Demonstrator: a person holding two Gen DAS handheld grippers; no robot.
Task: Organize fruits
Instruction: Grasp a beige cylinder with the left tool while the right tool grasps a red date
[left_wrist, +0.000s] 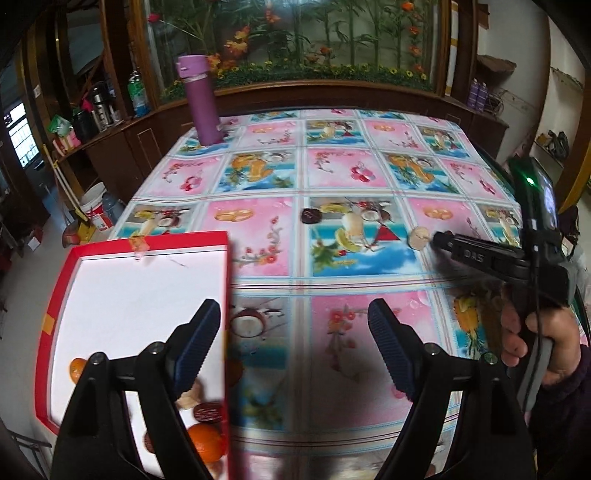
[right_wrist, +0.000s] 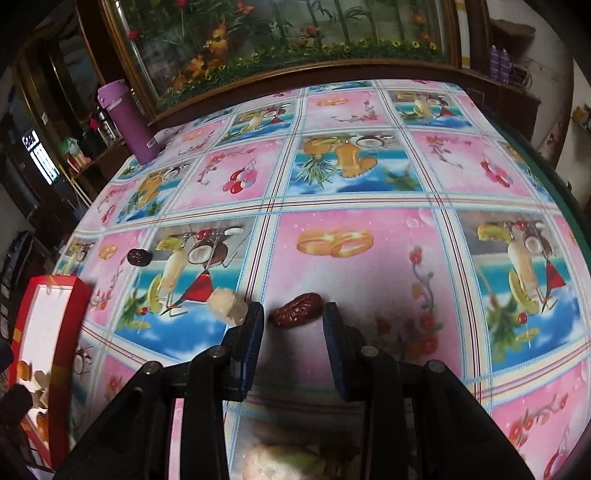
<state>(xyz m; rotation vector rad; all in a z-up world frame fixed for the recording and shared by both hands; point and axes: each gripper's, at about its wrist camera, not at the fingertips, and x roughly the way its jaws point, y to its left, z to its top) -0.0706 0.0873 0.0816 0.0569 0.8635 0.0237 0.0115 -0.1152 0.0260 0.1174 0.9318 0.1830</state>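
Note:
In the right wrist view a reddish-brown date (right_wrist: 297, 315) lies on the fruit-print tablecloth, right between the tips of my right gripper (right_wrist: 293, 314). The narrow jaws flank it and a thin gap shows on the left side. A pale lumpy piece (right_wrist: 227, 304) sits just left of the left finger, and a darker date (right_wrist: 138, 256) lies farther left. My left gripper (left_wrist: 295, 347) stands wide open and bare over the right wall of the red box (left_wrist: 110, 249). Inside the box lie an orange (left_wrist: 207, 441), a date (left_wrist: 208, 411) and other pieces. The right gripper (left_wrist: 441, 238) points at the pale piece (left_wrist: 419, 237).
A purple flask (left_wrist: 201, 99) stands at the table's far left corner. A wooden cabinet with a flower display runs behind the table. A hand (left_wrist: 554, 350) grips the right tool near the table's right edge. Something pale and blurred lies under the right gripper (right_wrist: 280, 461).

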